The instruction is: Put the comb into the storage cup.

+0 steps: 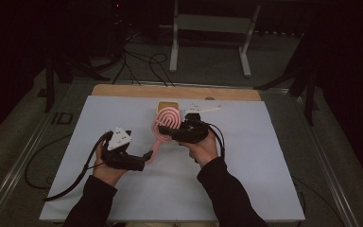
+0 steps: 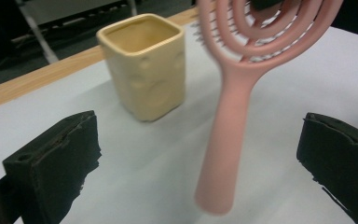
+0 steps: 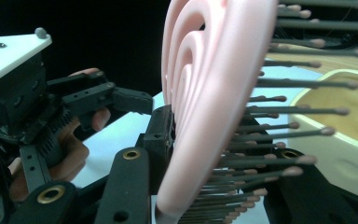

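White table cover (image 1: pixel 123 189), dark room behind. My right gripper (image 1: pixel 172 134) is clamped on the pink hairbrush (image 1: pixel 165 122) head by the yellow cup (image 2: pixel 144 65); my left gripper (image 1: pixel 147 156) is wide open, handle untouched between its jaws.

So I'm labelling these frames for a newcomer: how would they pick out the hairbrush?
On the white table cover, look mid-table just in front of the cream square cup. The pink hairbrush is held up there in the right gripper; its looped, spiral head and long handle set it apart.
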